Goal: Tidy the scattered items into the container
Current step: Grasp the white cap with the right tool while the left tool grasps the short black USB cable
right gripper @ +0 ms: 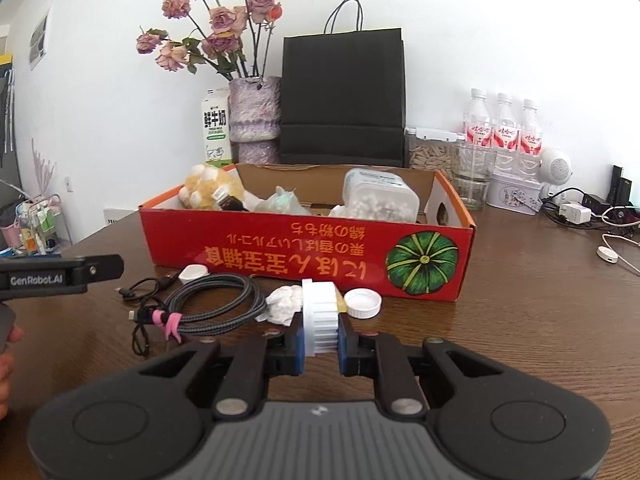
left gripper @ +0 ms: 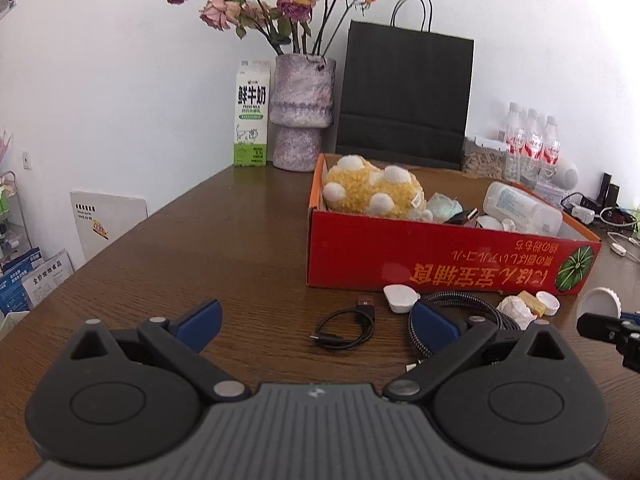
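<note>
A red cardboard box (left gripper: 436, 256) (right gripper: 280, 248) holds a yellow plush toy (left gripper: 372, 190), a plastic tub (right gripper: 380, 198) and other small items. On the table in front of it lie a thin black cable (left gripper: 346, 326), a braided cable (right gripper: 216, 304), a white plug (left gripper: 398, 298), crumpled paper (right gripper: 285, 302) and a white cap (right gripper: 363, 302). My right gripper (right gripper: 320, 338) is shut on a ribbed white lid (right gripper: 319, 316), held on edge just above the table. My left gripper (left gripper: 316, 322) stands open above the thin black cable.
At the back stand a milk carton (left gripper: 251, 114), a vase of dried roses (left gripper: 302, 112), a black paper bag (left gripper: 404, 96), water bottles (right gripper: 502, 132) and a glass (right gripper: 474, 178). Chargers and cords (right gripper: 600, 216) lie at the far right.
</note>
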`<state>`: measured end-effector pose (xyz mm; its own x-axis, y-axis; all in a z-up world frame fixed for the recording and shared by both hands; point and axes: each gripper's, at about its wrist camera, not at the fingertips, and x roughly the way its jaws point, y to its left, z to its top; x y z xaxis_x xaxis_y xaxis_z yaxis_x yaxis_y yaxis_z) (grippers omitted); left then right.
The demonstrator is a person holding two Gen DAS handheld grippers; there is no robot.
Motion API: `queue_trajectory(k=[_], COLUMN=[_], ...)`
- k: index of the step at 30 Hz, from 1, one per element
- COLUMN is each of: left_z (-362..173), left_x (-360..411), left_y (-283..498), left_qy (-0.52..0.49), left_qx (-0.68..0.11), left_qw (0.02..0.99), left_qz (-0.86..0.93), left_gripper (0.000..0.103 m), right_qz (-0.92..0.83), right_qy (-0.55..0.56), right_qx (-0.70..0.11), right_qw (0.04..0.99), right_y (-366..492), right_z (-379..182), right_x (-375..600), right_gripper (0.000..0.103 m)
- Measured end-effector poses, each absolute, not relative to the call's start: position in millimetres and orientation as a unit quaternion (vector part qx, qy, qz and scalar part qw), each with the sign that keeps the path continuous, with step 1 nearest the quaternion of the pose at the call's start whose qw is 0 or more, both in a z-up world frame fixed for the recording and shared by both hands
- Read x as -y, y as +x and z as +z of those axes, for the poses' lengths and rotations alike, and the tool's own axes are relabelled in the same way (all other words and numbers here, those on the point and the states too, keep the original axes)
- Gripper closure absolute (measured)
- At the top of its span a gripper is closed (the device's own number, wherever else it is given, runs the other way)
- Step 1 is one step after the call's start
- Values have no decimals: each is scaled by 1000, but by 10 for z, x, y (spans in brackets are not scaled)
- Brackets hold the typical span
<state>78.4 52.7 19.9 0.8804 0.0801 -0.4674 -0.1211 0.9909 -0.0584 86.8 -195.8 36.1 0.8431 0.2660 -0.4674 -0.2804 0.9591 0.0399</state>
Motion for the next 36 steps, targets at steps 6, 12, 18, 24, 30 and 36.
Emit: queue_trajectory(k=[6,12,18,24,30,36], left_z=[145,95,50,46,53,69], left_x=[-536,-493,-455,-438,-378,-379], left_y=[976,1170,1260,1262,1222,1164], left_qy=[-36,-21,-16,-12,-1,-10], left_qx=[-264,-298,-319,-321,-317,-308], left_qw=[962,953,947,946,948,951], left_qz=[54,40,38,42,30,32], left_gripper=[6,23,37,39,58,62], right_qz=[136,131,131,131,127,123], right_qy=[-17,-7,-5,-11,-10,-6], right_qx=[-239,-237,-230,-222,-220,-222], right_qw=[961,963,964,966,967,967], right_y=[996,1087,1084,1057,1047,1051], right_z=[351,349,352,367,370,368], right_x=[2022,2084,2098,2081,2087,2101], right_gripper=[89,89,89,89,89,89])
